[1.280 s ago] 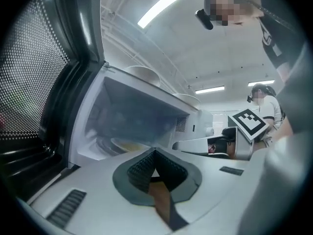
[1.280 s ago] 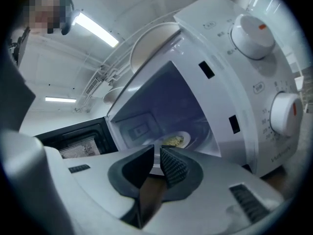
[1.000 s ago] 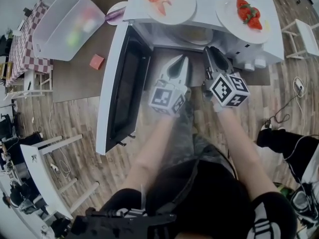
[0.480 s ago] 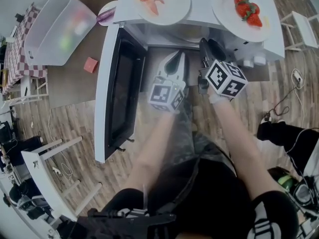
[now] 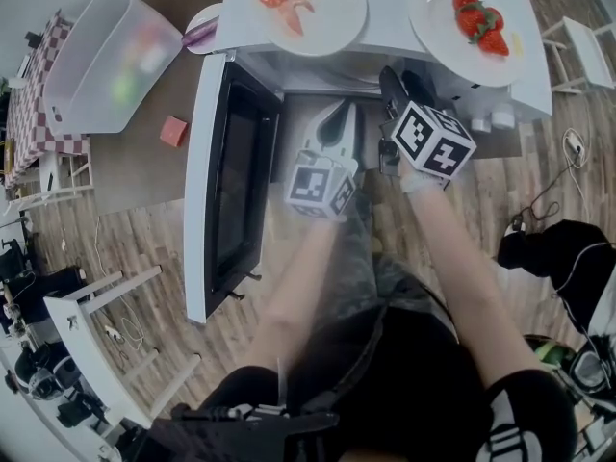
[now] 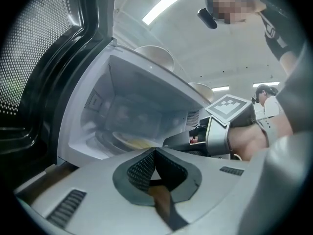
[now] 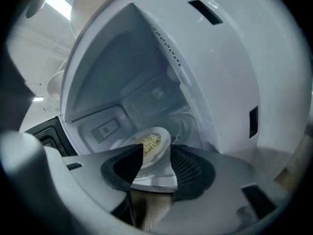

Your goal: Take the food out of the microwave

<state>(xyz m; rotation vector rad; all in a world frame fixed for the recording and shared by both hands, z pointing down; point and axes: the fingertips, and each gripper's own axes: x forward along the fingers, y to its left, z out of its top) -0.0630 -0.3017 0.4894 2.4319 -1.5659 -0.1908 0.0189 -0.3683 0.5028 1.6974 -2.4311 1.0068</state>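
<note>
The white microwave (image 5: pixel 390 8) stands with its door (image 5: pixel 217 181) swung open to the left. Inside on the turntable lies a white plate of noodles (image 7: pixel 152 143), also seen as a plate (image 6: pixel 128 142) in the left gripper view. My right gripper (image 5: pixel 390 77) points slightly down at the mouth of the cavity. Its jaws have just been opening and now stand open (image 7: pixel 156 153), with the plate showing beyond the gap and nothing gripped. My left gripper (image 5: pixel 337 114) is held level just outside the opening, shut (image 6: pixel 155 152) and empty. The right gripper (image 6: pixel 230 126) shows beside it.
On the microwave's top sit a plate of shrimp (image 5: pixel 308 3) and a plate of strawberries (image 5: pixel 472 17). To the left are a clear plastic bin (image 5: pixel 111 56) and a small red block (image 5: pixel 173 130) on the brown table. The open door bounds the left side.
My right gripper has moved forward toward the microwave's opening and tipped downward. The left gripper has kept its place in front of the cavity.
</note>
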